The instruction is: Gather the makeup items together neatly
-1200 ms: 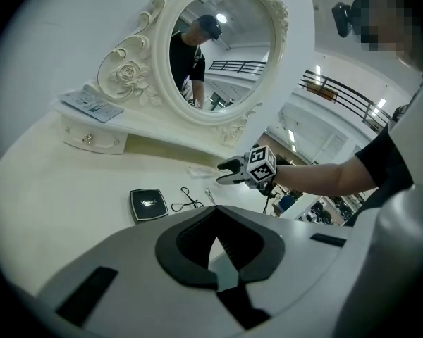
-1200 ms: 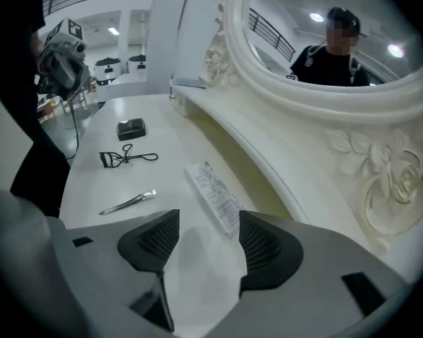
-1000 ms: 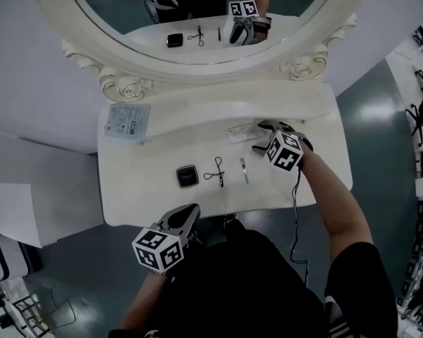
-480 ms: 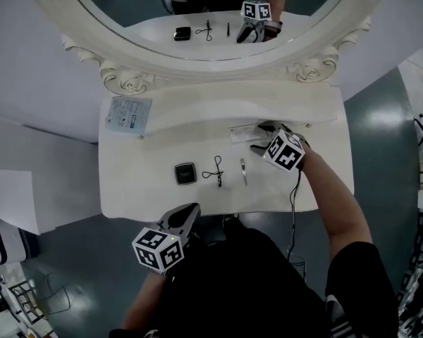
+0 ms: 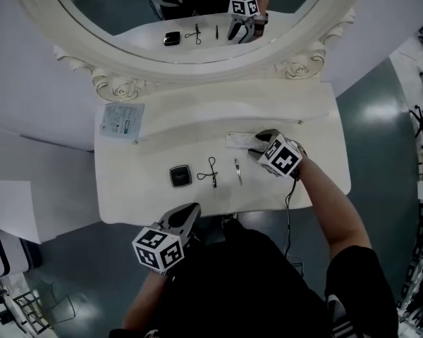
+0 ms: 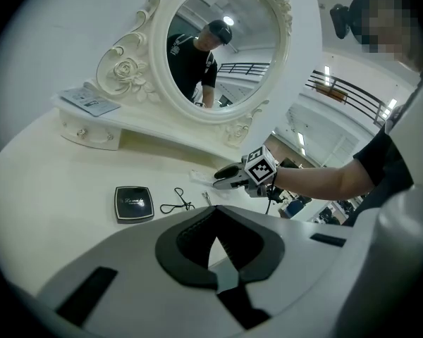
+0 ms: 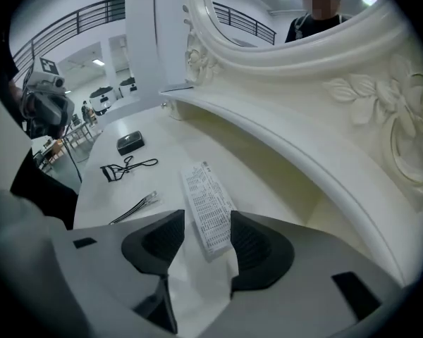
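Observation:
On the white dressing table (image 5: 317, 182) lie a black compact (image 5: 180, 176), a black eyelash curler (image 5: 210, 171), metal tweezers (image 5: 237, 171) and a flat printed packet (image 5: 238, 140) in a rough row. My right gripper (image 5: 258, 144) points down at the packet's right end. Its jaws have just been closing, and the packet (image 7: 206, 196) lies between them, with a gap left at the left pad (image 7: 161, 239). My left gripper (image 5: 189, 211) hangs at the table's front edge, shut and with nothing in it (image 6: 213, 210), a little short of the compact (image 6: 134, 203).
A raised shelf runs along the back under the oval mirror (image 5: 183, 20). A pale blue card (image 5: 121, 120) lies on that shelf's left end. The table's front edge is next to my body, and grey floor (image 5: 381, 104) surrounds the table.
My right gripper has rolled a little over the packet and its jaws stand closer together. The left gripper and the other items have stayed put.

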The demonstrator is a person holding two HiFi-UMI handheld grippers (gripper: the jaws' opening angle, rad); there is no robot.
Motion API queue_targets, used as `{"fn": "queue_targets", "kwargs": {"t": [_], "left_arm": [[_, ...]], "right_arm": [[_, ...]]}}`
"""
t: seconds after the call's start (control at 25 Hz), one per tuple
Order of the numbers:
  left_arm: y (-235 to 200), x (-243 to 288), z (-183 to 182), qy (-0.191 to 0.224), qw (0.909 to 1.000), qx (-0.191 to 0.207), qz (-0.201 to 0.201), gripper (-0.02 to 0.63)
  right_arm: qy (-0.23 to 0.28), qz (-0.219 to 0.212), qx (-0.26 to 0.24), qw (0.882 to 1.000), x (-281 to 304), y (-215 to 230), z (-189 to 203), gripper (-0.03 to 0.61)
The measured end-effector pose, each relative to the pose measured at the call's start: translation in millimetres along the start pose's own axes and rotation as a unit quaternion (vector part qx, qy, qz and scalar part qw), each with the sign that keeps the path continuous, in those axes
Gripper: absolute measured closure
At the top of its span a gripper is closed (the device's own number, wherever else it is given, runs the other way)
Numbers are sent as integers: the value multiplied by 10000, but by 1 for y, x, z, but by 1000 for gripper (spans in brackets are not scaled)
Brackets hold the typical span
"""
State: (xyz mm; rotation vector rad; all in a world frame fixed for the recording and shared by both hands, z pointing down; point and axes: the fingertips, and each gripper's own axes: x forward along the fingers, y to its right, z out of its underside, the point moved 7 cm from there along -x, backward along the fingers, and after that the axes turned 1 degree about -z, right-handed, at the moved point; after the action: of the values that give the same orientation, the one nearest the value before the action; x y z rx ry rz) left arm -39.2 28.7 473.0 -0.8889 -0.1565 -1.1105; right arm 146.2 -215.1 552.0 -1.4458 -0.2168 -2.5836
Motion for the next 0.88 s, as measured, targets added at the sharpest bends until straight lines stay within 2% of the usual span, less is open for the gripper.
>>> {"fn": "queue_targets", "kwargs": {"t": [0.12,0.28,0.48,0.56,0.72,0.88], "left_arm": [[0,0,0,-5,10000,19,32,606],[-1,-3,2,4,10000,-19,10,606],[-6,-8,6,37,9999,-108,-48,606],[-7,-9,7,48,9999,-136,-60,606],[-9,-10,9,54,9998,-152,-71,606],[-11,-10,9,62,9999,-151,-56,606]], "right_arm": [[-126,-125,-341,9993,-2,-4,2,341],[-379,-47,-866,9955,0,1,-1,287],[-575,80,-1435,9879,7,7,-8,277],[-600,-54,-1371,9887,11,10,-9,273],[-561,-536,-659,9948,17,25,-1,270],[-367,-577,-578,9960,18,27,3,272]]}}
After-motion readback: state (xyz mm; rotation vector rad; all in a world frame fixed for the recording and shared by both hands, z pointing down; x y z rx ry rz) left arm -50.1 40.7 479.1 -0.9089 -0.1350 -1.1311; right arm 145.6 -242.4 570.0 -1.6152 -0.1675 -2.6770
